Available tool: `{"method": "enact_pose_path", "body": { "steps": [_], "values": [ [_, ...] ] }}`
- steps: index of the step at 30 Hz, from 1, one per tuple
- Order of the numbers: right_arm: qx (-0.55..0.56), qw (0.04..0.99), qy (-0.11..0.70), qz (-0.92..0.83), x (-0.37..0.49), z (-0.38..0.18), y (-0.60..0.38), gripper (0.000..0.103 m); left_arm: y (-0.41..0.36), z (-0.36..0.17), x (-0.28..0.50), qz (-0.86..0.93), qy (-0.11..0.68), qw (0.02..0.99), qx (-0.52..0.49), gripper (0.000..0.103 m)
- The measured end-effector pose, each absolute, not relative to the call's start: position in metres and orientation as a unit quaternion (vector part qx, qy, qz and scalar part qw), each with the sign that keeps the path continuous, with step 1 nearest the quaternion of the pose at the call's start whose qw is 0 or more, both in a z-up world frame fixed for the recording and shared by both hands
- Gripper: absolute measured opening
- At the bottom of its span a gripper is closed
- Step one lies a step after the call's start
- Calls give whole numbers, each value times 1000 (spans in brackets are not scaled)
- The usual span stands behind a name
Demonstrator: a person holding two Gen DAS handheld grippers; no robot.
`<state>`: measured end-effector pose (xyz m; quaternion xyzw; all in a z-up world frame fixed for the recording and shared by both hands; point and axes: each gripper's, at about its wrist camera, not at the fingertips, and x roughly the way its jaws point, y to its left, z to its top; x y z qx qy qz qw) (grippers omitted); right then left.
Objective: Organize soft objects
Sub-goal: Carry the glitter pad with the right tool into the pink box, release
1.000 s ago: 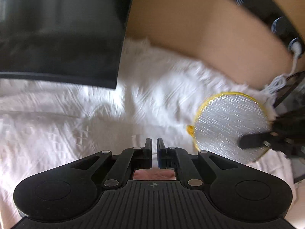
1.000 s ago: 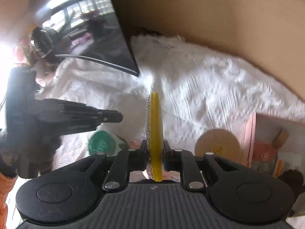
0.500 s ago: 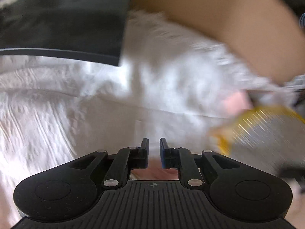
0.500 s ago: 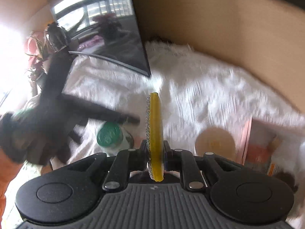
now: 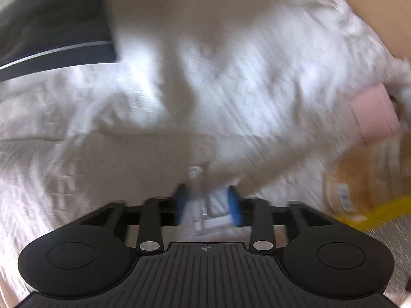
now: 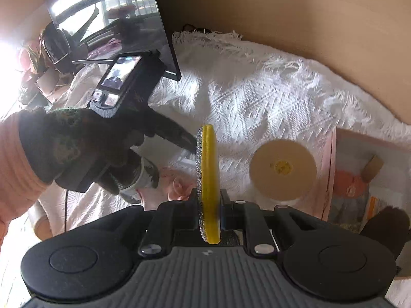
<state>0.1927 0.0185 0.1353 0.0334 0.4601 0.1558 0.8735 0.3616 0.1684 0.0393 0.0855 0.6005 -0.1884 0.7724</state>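
Sponge (image 6: 208, 179) stands edge-up, clamped between right tool (image 6: 209, 205) pads.

A white woven throw (image 6: 257, 102) with a fringed far edge covers the bench, its fabric rumpled into soft folds. On it, at about two o'clock in the right wrist view, lies a flat cream disc (image 6: 282, 169) with a small yellow mark at its centre. Just beside the disc, at three o'clock, sits a pink open box (image 6: 331, 174) holding small items too unclear to name. At eleven o'clock a dark reflective panel (image 6: 143, 36) stands on the throw. At nine o'clock a pale pink fabric piece (image 6: 177, 182) lies crumpled on the weave.
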Motion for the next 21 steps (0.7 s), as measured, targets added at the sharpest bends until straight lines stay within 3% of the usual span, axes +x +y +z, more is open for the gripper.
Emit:
{"method": "enact_pose_path", "body": {
  "steps": [3, 6, 8, 14, 21],
  "values": [
    [31, 876, 456, 154, 195, 136, 19, 15, 165, 38, 353, -191, 595, 776, 86, 52],
    [30, 878, 453, 152, 196, 135, 18, 15, 161, 38, 342, -179, 575, 792, 104, 47],
    [31, 879, 453, 149, 197, 135, 18, 15, 157, 35, 336, -161, 561, 803, 121, 15],
    [24, 886, 439, 150, 196, 149, 16, 15, 177, 41, 308, -166, 536, 825, 67, 15],
    [22, 901, 397, 174, 187, 193, 14, 15, 212, 125, 256, -187, 466, 864, 29, 15]
  ]
}}
